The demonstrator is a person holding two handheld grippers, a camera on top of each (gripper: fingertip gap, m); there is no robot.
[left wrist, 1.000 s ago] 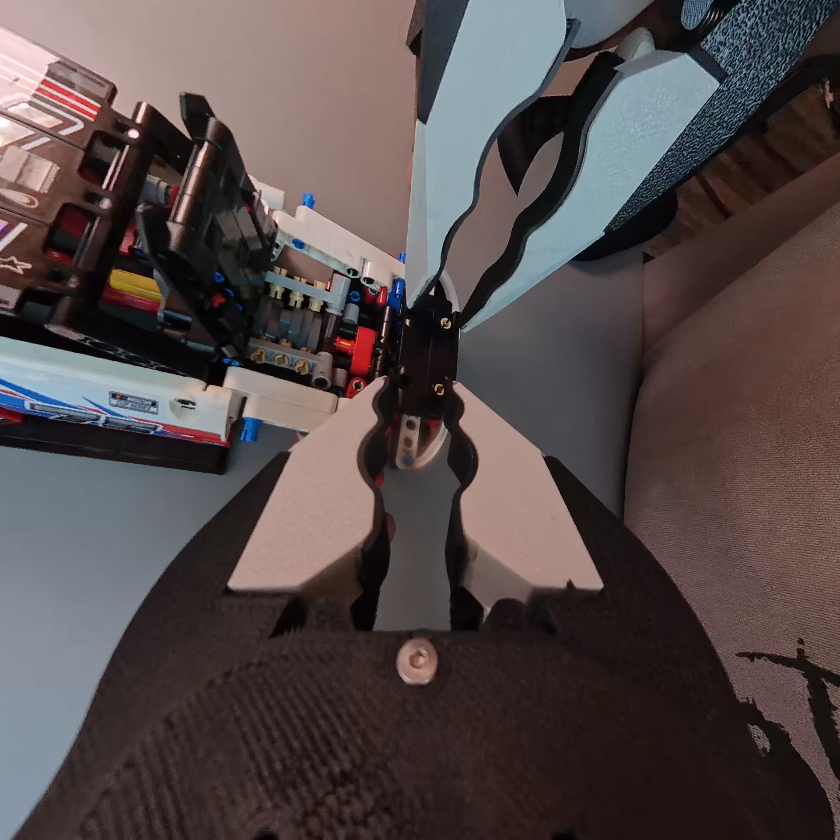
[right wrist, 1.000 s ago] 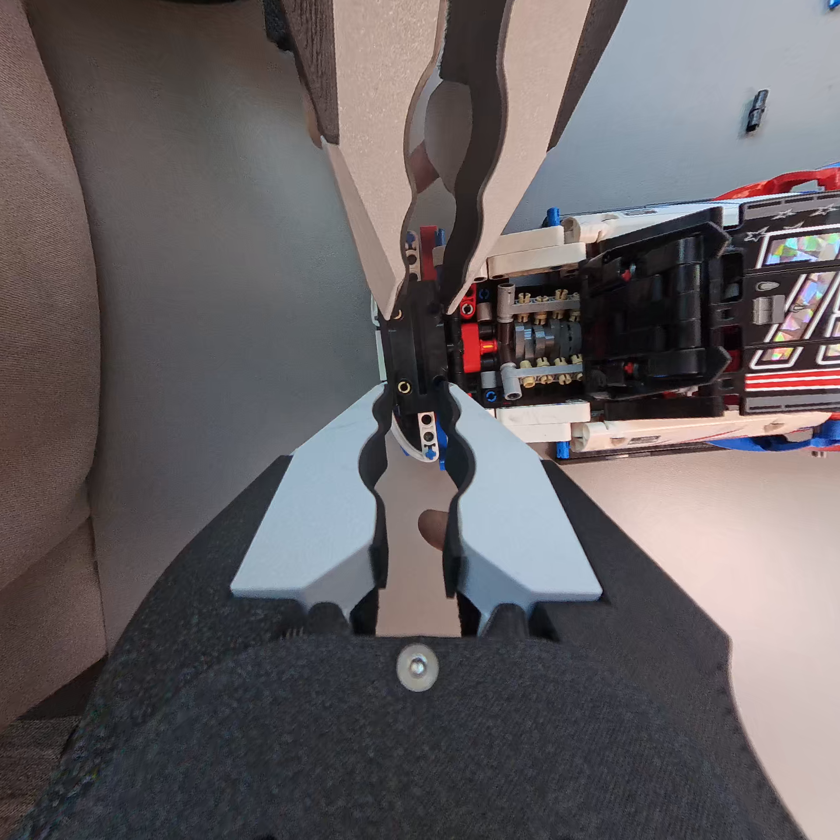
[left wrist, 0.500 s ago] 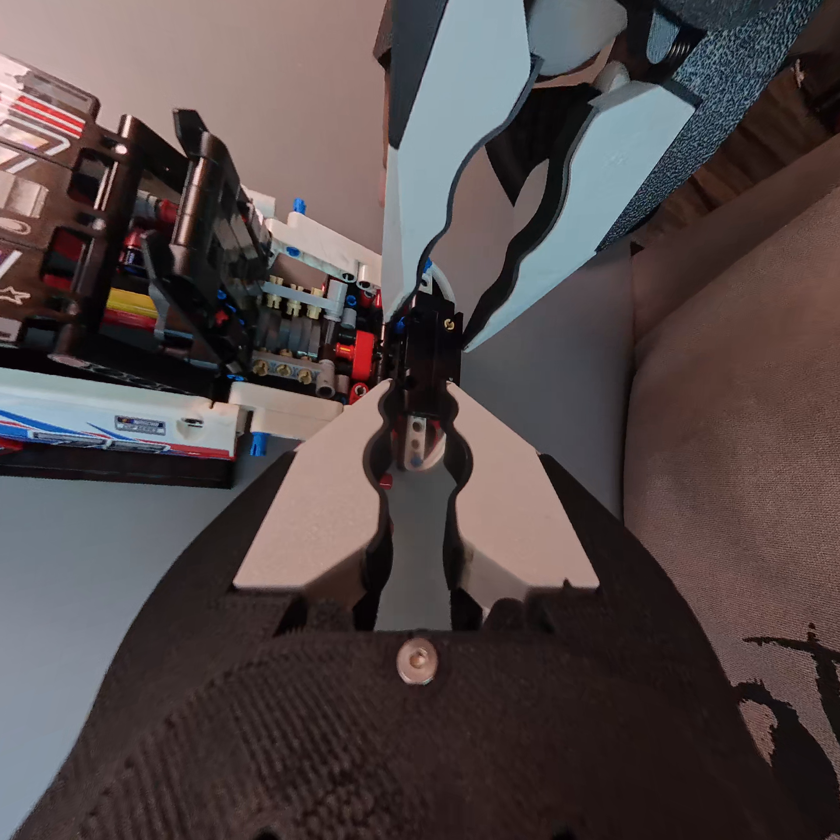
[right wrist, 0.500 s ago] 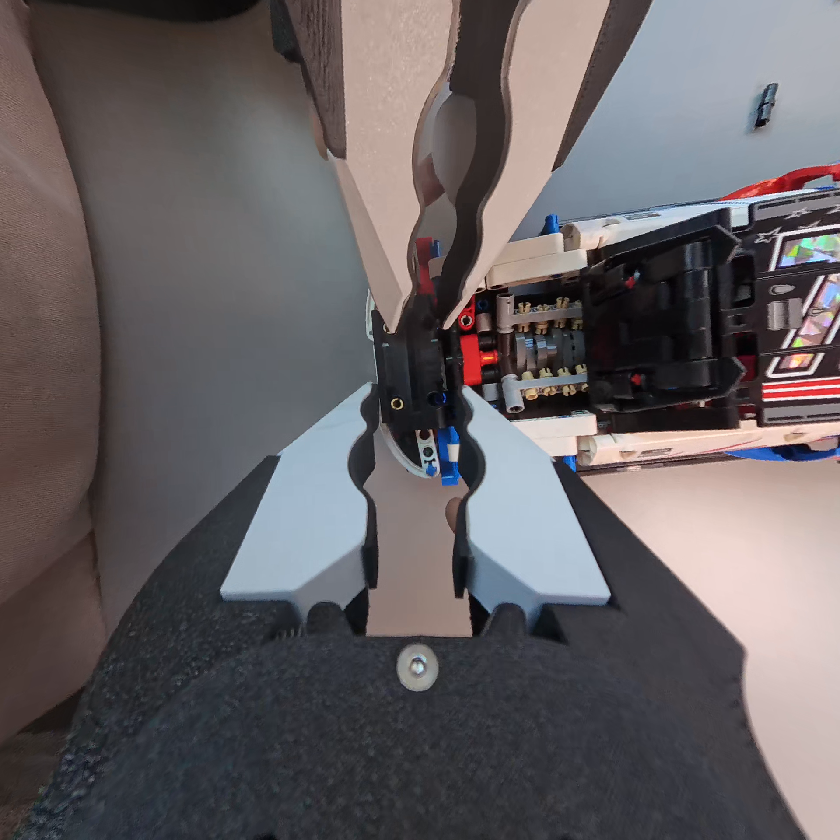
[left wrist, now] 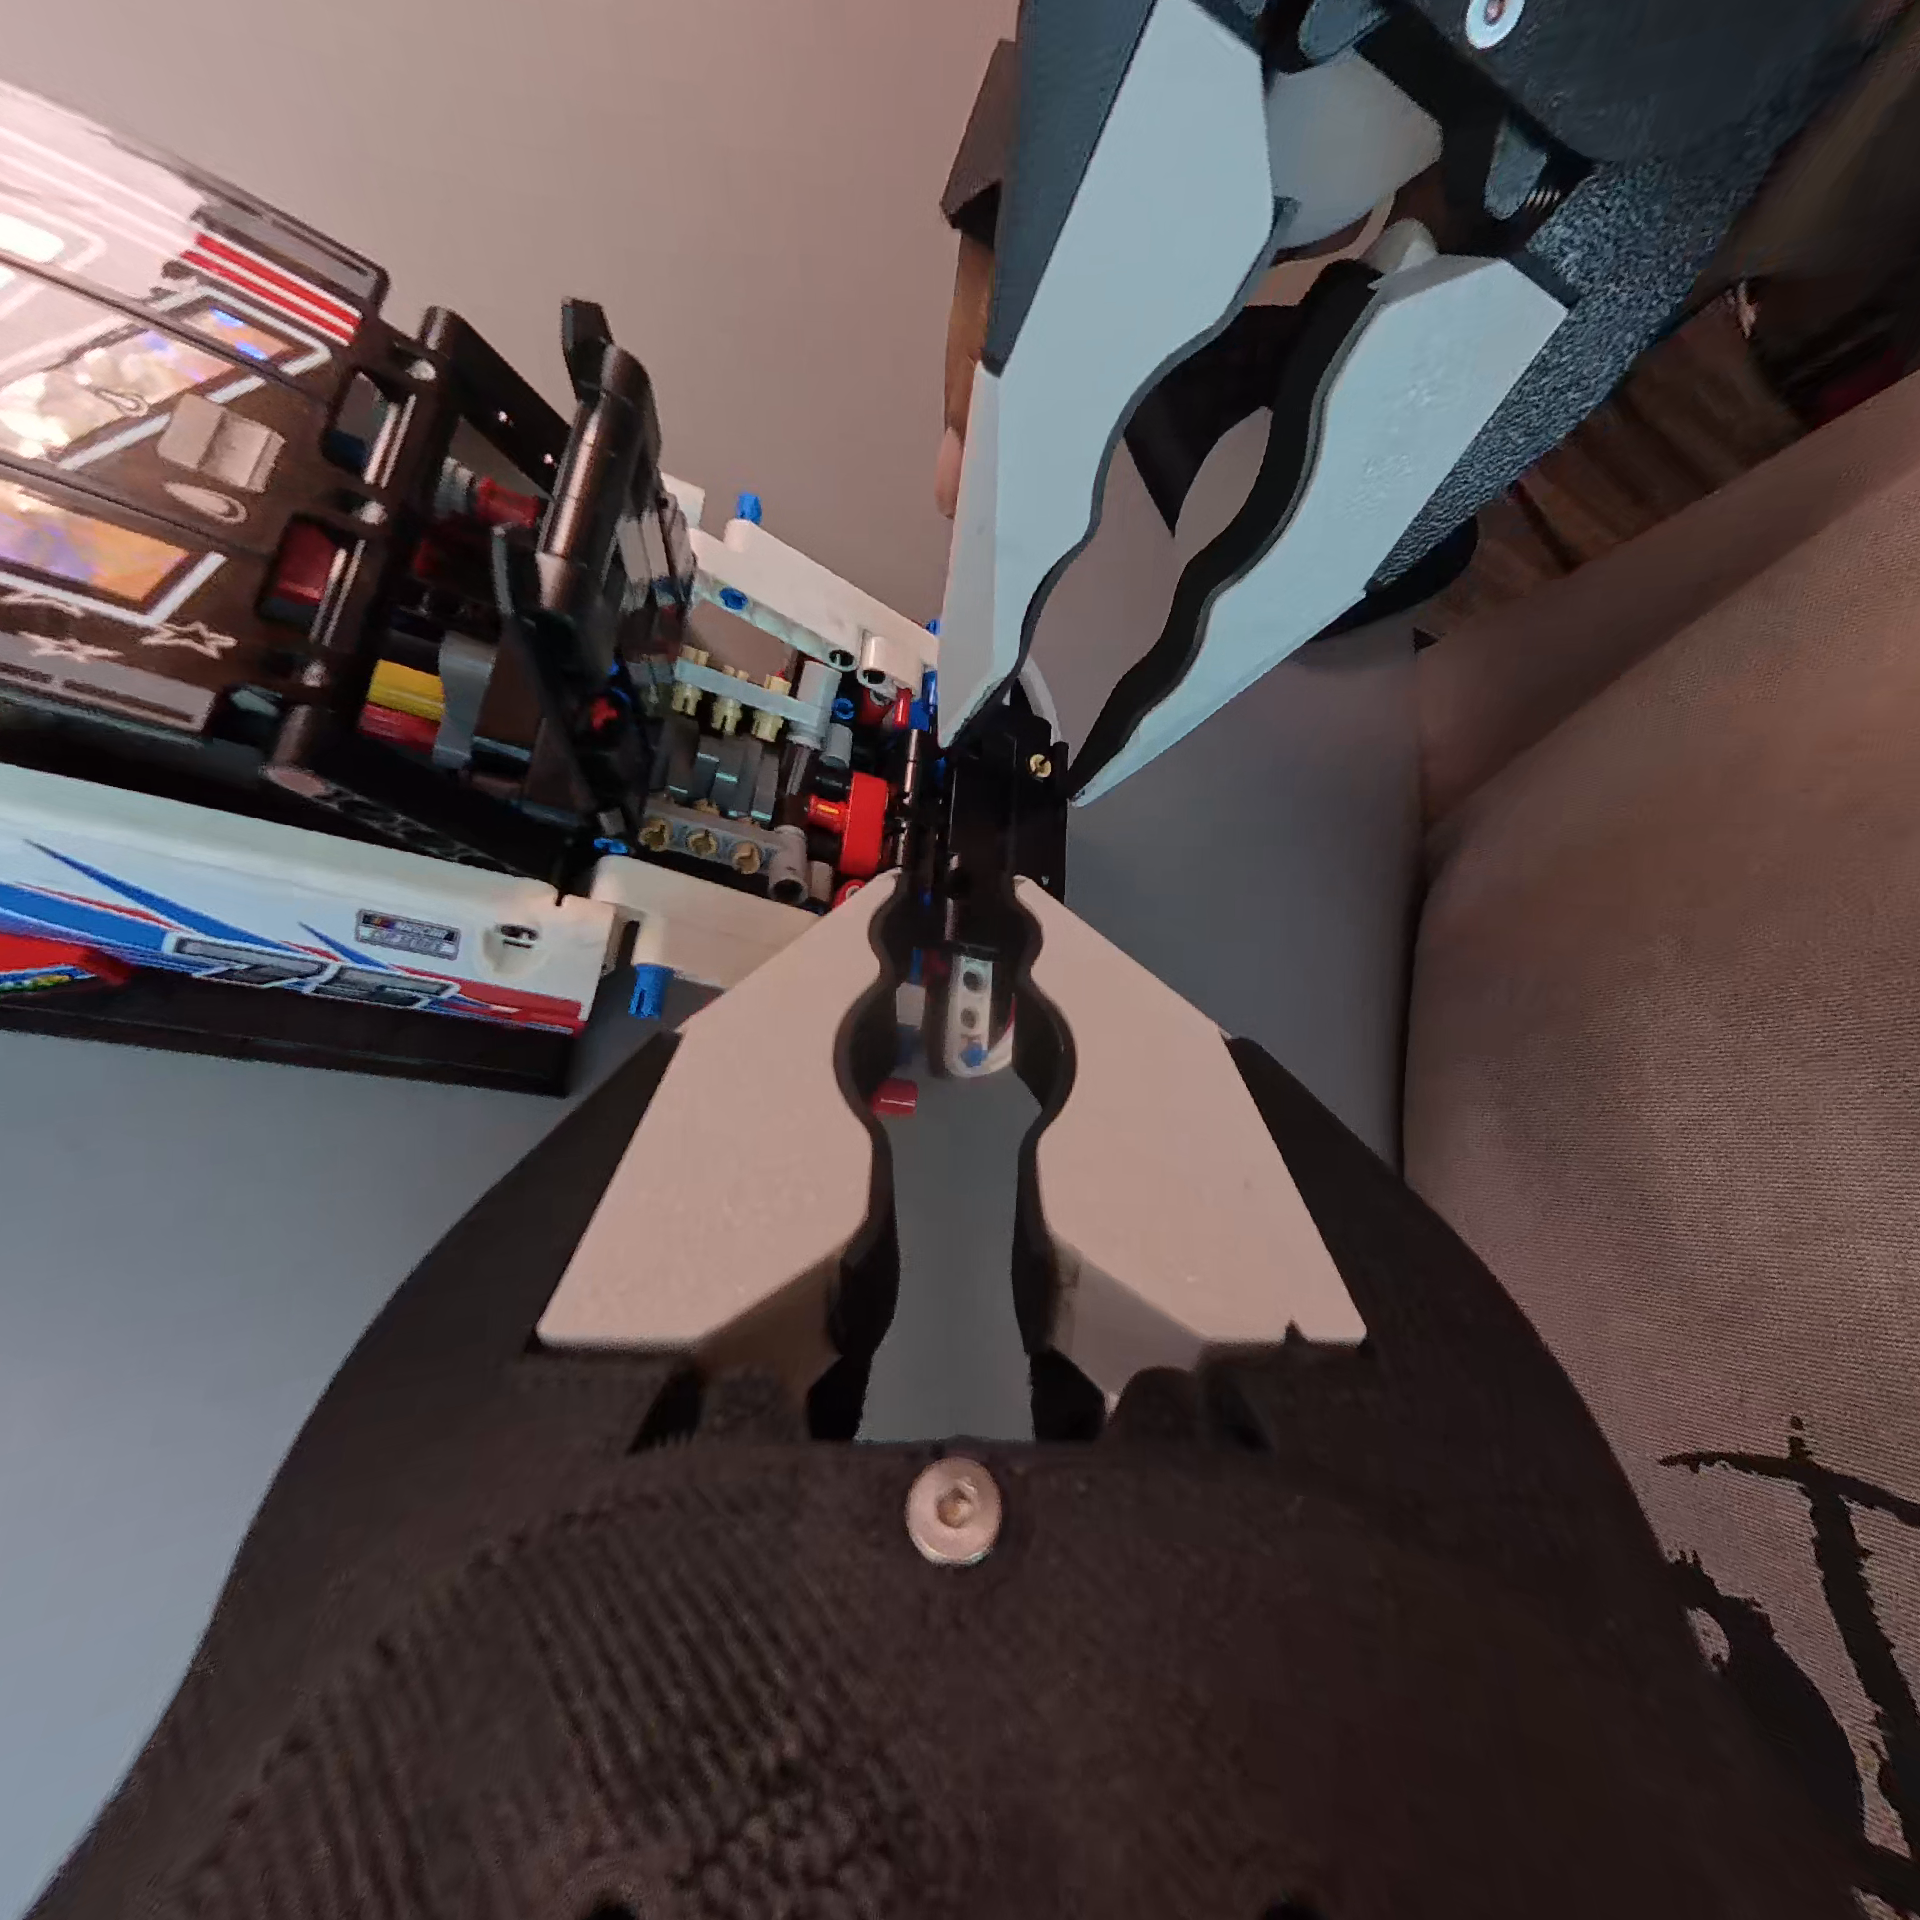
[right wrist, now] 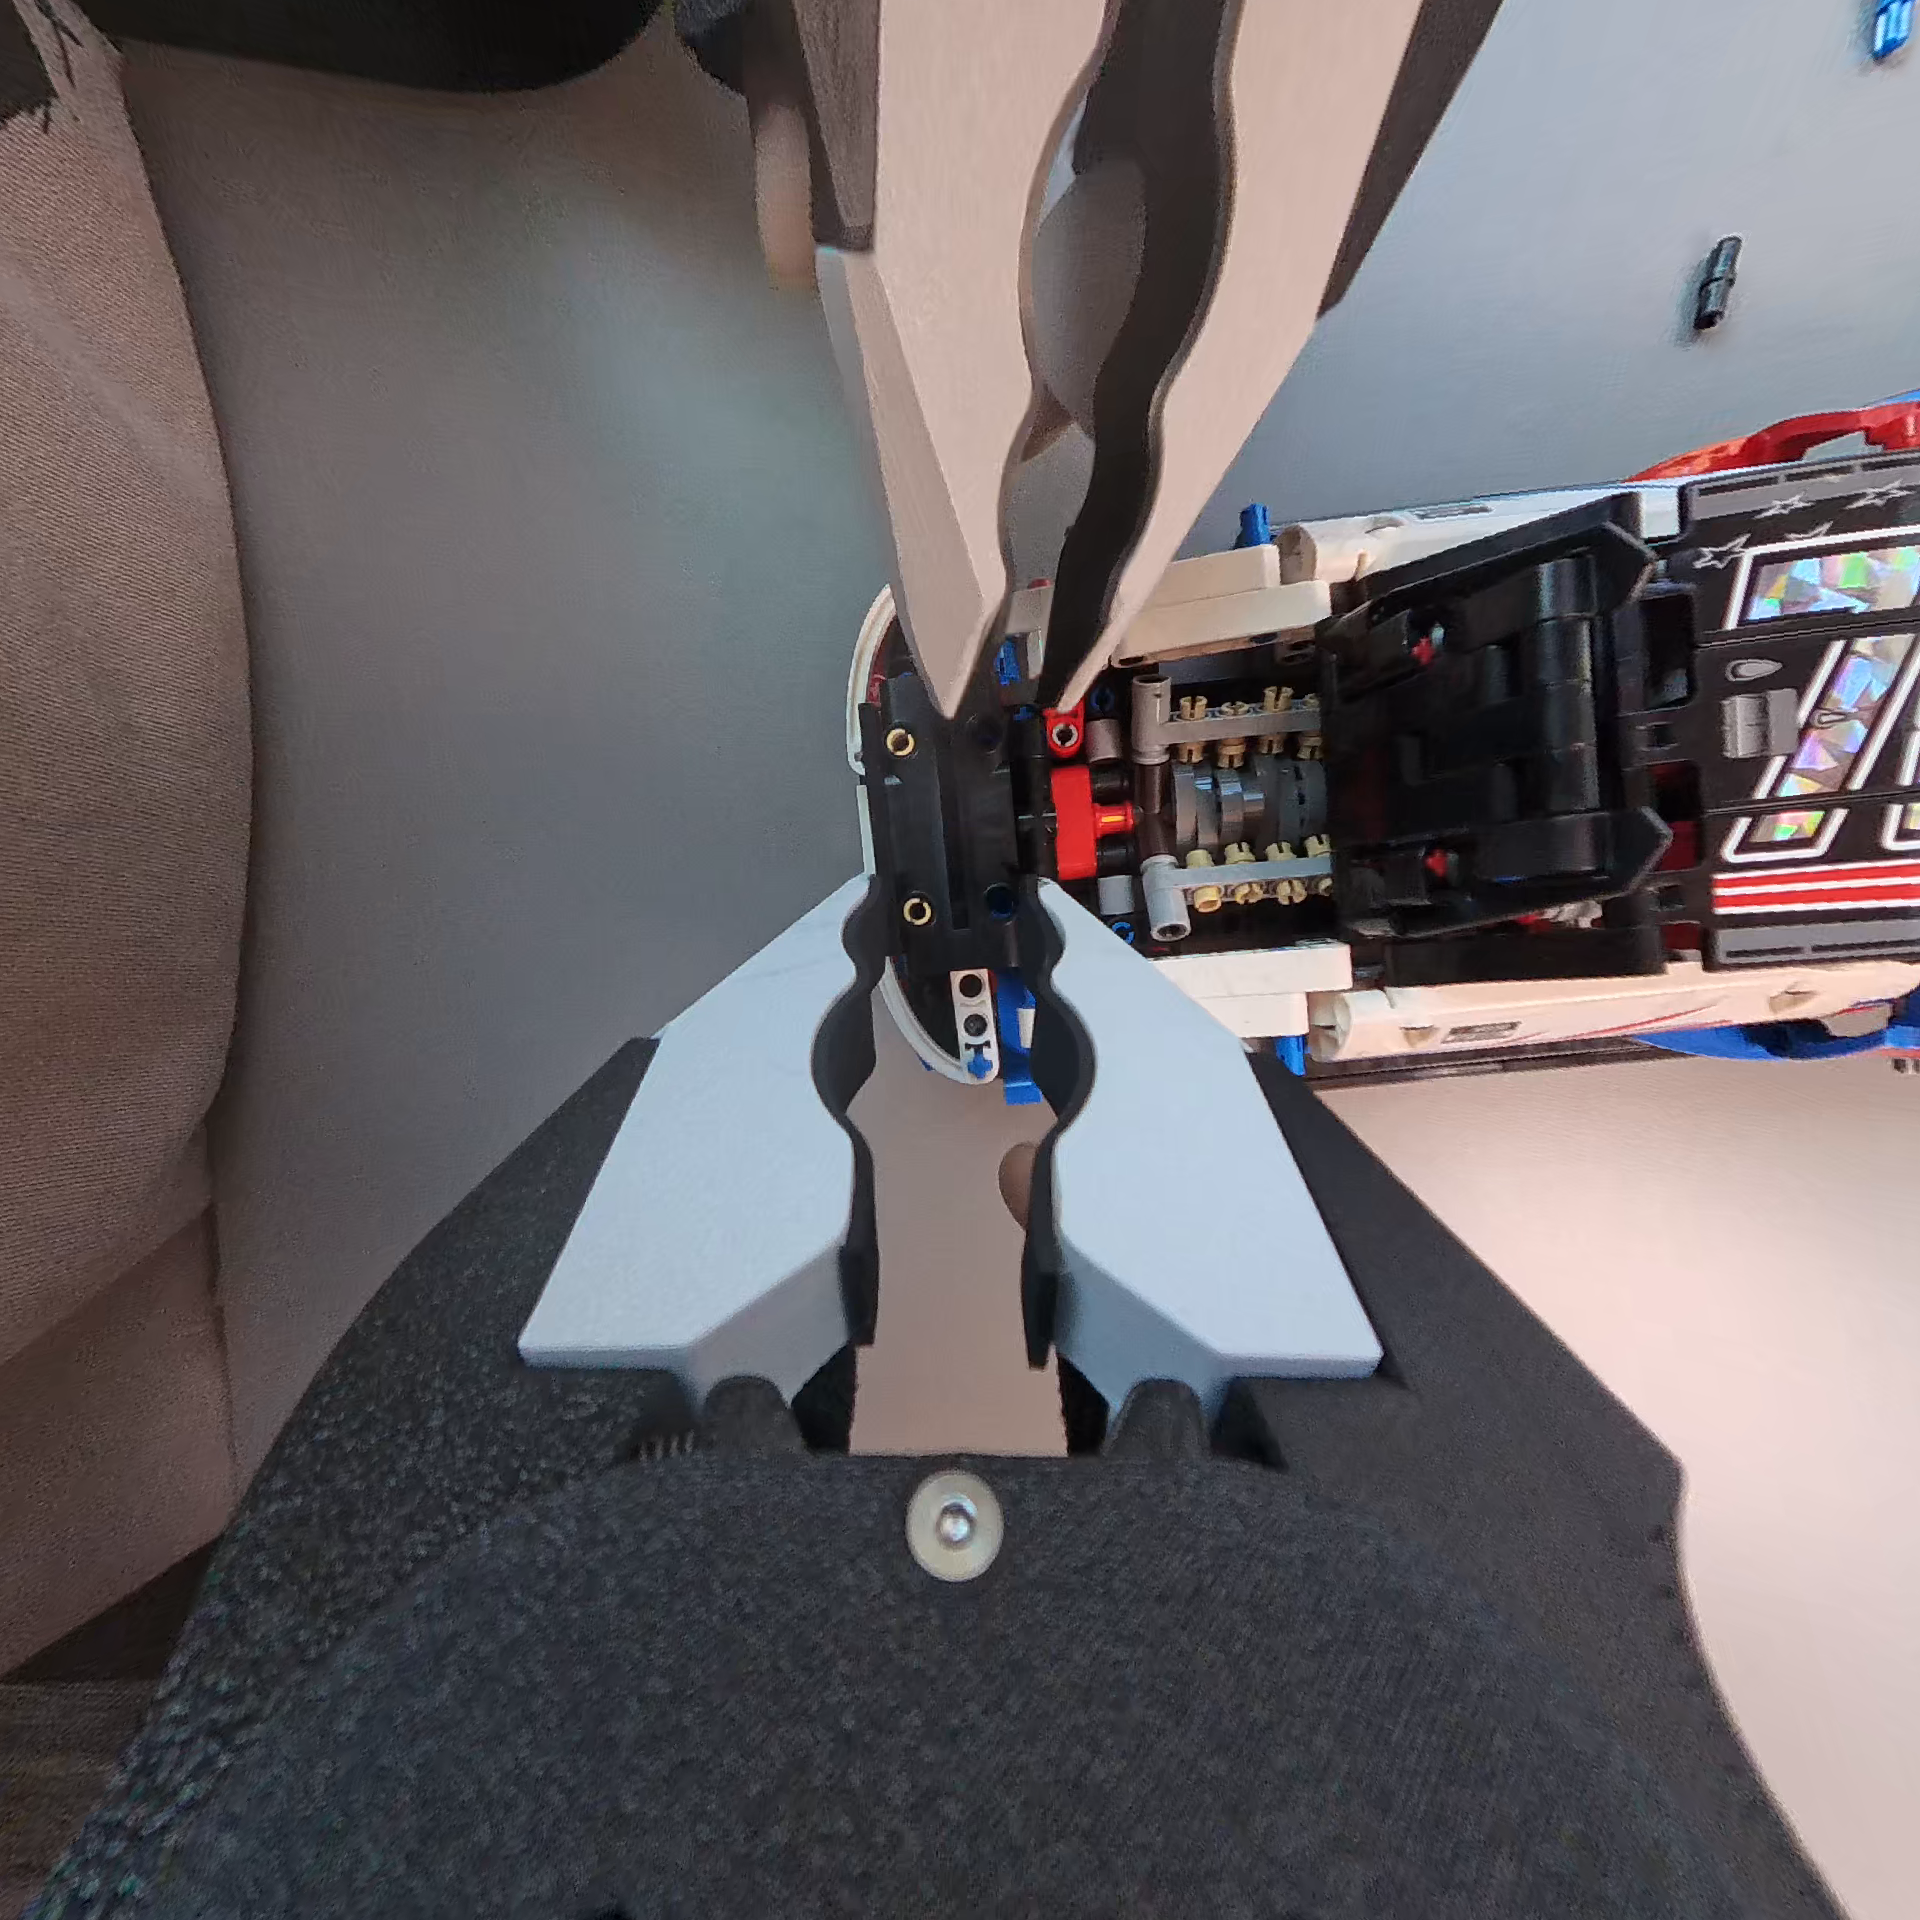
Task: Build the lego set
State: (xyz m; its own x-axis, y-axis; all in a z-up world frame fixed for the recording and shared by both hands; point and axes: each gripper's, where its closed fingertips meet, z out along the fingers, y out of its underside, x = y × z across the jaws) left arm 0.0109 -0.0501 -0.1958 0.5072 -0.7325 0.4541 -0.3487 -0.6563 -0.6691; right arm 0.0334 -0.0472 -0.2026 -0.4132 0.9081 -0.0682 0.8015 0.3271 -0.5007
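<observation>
The lego car point(left wrist: 312, 727), black and white with red and blue stripes and an open engine bay, lies on the grey table. It also shows in the right wrist view point(right wrist: 1455, 810). A black front piece point(left wrist: 997, 821) with gold pins sits at the car's nose, and shows too in the right wrist view point(right wrist: 935, 821). My left gripper point(left wrist: 954, 894) is shut on one end of this piece. My right gripper point(right wrist: 951, 904) is shut on the other end. Each gripper shows in the other's view, coming down from the top: right gripper point(left wrist: 1013, 764), left gripper point(right wrist: 1006, 707).
A small black pin point(right wrist: 1714, 286) and a blue piece point(right wrist: 1886, 21) lie on the table point(left wrist: 208, 1299) beyond the car. Beige fabric with a black print point(left wrist: 1662, 1039) is close beside the grippers, and also shows in the right wrist view point(right wrist: 104, 727).
Both grippers have kept their hold on the black front piece. The car has tilted slightly in both views, and the grippers have shifted a little around its nose.
</observation>
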